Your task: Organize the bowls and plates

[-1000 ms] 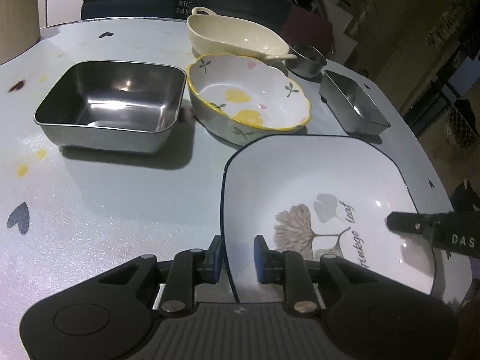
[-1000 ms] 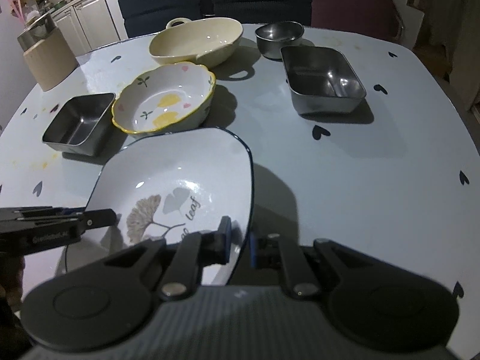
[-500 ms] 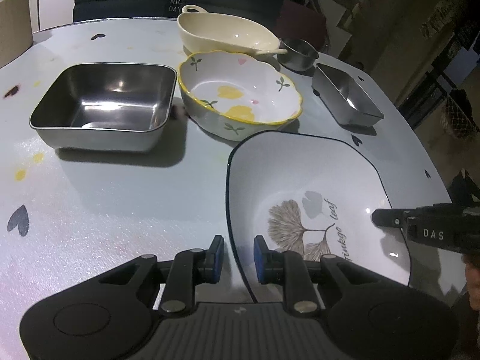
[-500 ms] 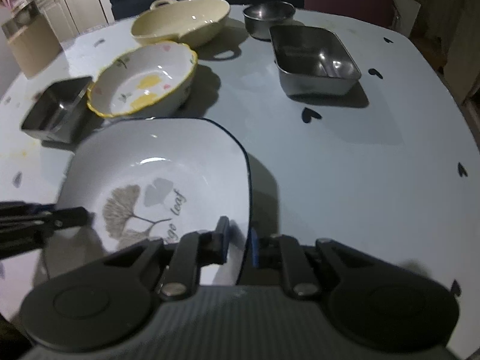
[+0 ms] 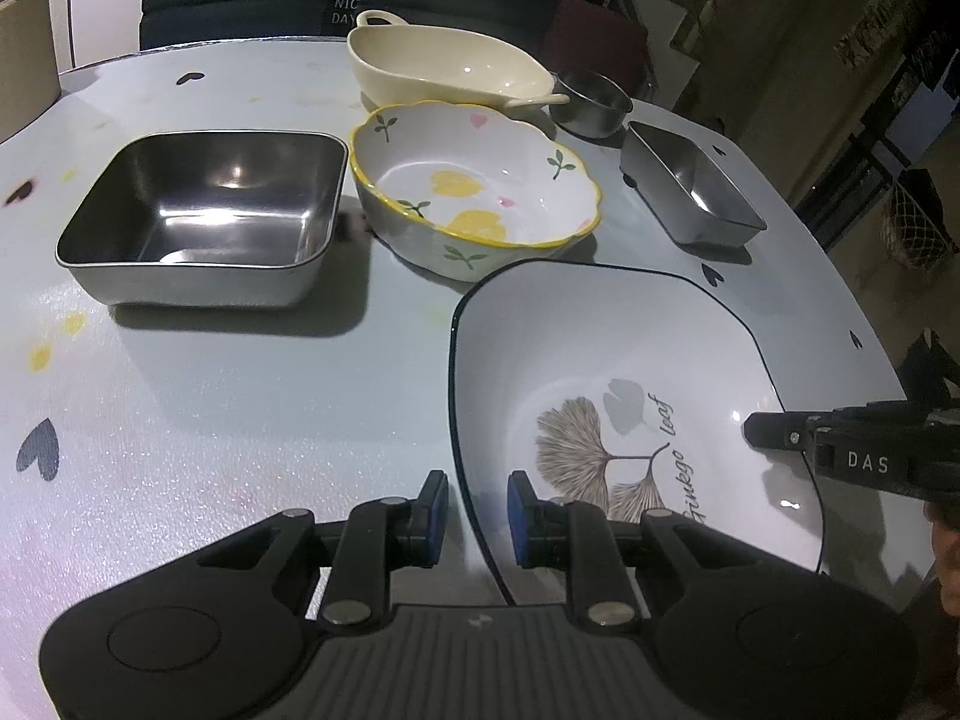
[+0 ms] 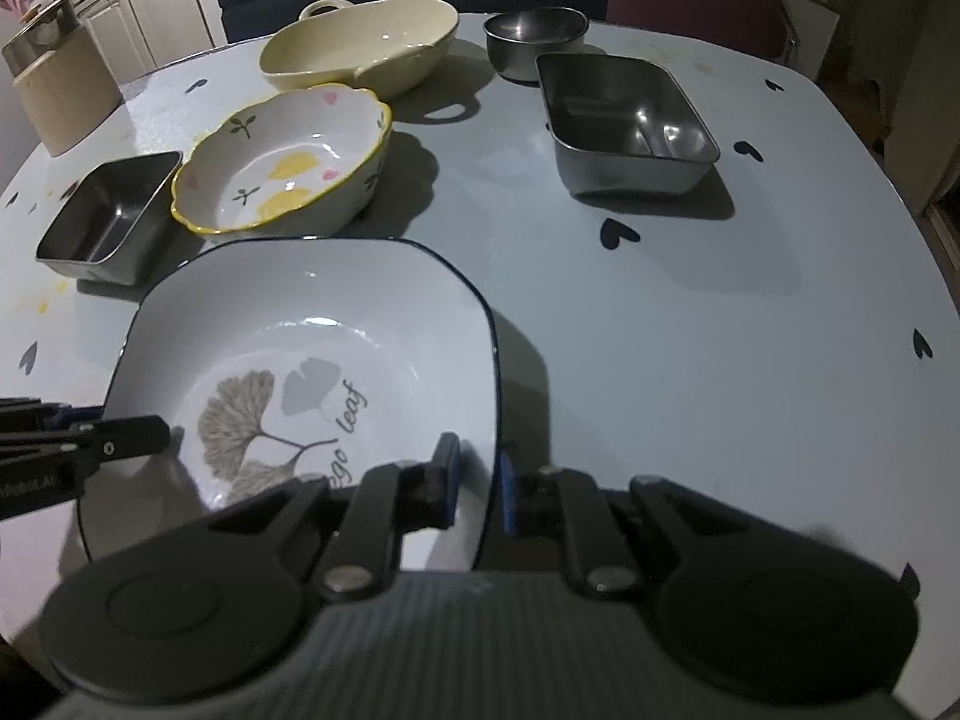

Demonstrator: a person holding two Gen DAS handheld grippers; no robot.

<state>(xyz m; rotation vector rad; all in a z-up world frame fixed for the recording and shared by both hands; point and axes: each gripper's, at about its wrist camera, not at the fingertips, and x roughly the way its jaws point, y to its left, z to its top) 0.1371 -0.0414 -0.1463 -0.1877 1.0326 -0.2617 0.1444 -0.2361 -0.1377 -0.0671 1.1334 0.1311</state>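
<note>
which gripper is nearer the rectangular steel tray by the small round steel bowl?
Right. The right gripper sits at the ginkgo plate's edge on the rectangular steel tray's side; the left gripper sits at the plate's opposite edge, farther away.

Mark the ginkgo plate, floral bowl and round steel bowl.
ginkgo plate point(image 6: 312, 324): right wrist view, bare white inside.
floral bowl point(image 5: 474, 192): left wrist view, inner bottom.
round steel bowl point(image 6: 534, 39): right wrist view, inside.

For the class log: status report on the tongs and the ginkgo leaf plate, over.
Left tongs and right tongs straddle opposite rims of the ginkgo leaf plate; grip unconfirmed. Flowered bowl sits just beyond the plate. Steel square dish off to the side.
</note>
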